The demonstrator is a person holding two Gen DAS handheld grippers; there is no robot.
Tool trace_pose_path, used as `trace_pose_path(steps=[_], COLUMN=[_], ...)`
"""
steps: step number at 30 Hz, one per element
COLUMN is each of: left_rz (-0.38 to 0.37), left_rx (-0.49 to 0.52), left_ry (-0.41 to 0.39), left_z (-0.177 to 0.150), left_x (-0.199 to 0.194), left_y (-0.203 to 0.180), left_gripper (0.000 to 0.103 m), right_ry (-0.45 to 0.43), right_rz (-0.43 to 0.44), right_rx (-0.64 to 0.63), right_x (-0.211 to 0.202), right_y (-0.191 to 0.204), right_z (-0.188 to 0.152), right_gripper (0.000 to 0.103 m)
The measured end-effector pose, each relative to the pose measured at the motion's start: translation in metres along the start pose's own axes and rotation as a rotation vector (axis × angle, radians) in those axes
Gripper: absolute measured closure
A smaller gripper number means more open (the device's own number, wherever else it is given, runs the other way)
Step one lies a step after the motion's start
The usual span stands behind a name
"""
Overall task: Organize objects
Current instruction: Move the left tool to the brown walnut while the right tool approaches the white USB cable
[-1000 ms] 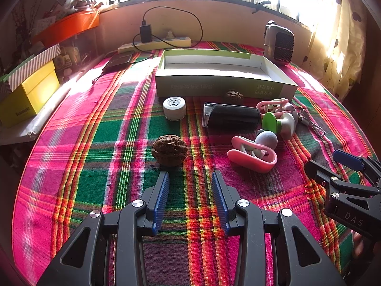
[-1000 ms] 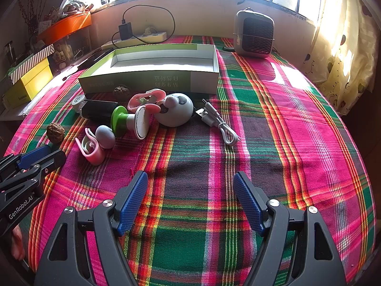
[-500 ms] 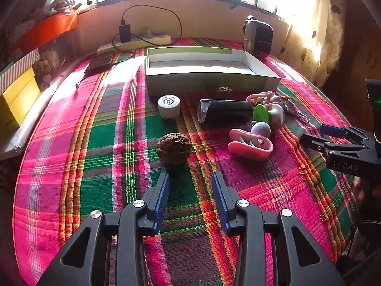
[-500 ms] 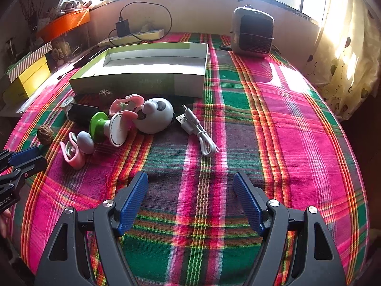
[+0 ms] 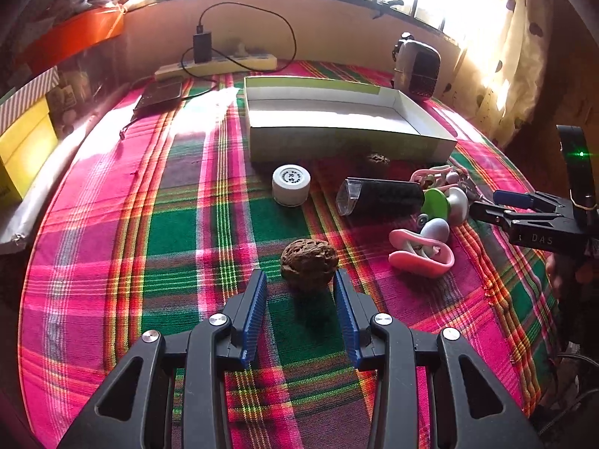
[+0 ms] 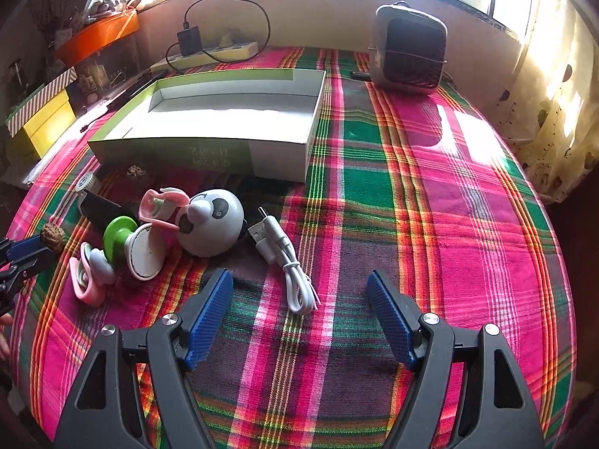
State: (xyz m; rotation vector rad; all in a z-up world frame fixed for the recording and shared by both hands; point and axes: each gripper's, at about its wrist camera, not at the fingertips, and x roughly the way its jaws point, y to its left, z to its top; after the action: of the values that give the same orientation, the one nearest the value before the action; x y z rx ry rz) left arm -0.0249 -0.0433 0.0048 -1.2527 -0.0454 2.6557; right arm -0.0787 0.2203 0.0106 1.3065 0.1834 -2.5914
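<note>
A brown wrinkled walnut (image 5: 309,263) lies on the plaid cloth, right at the tips of my left gripper (image 5: 299,277). Its jaws are opening; the blue pads flank the nut's near side without pressing on it. My right gripper (image 6: 299,275) stands wide open over a coiled white USB cable (image 6: 286,262), whose near loop lies between the fingertips. An open green-and-white box (image 5: 348,146) sits behind the clutter. In the left wrist view the right gripper (image 5: 524,209) shows at the right edge. The right wrist view catches the left gripper (image 6: 22,254) at its left edge.
In front of the box lie a white round cap (image 5: 291,185), a black cylinder (image 5: 382,198), a green-and-white piece (image 6: 119,237), two pink clips (image 5: 419,254), a panda toy (image 6: 209,222) and a small second walnut (image 5: 378,158). A small heater (image 6: 410,52) and a power strip (image 5: 217,65) stand at the back.
My left gripper has come forward to the walnut and its jaws stand a little wider. The right gripper has closed in on the white cable, which now reaches between its fingertips.
</note>
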Motion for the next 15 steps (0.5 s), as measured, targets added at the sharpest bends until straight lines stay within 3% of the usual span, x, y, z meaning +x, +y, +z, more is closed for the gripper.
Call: trace_pose_path(steps=[15], left_rz=[0.014], left_rx=[-0.012], left_ry=[0.016], left_z=[0.015], left_x=[0.011], left_y=[0.002], left_gripper=[0.067], right_ry=[-0.009], right_rz=[0.017], right_rx=[-0.031], right_x=[0.011], right_y=[-0.004], right_z=[0.015], right_gripper=[0.028])
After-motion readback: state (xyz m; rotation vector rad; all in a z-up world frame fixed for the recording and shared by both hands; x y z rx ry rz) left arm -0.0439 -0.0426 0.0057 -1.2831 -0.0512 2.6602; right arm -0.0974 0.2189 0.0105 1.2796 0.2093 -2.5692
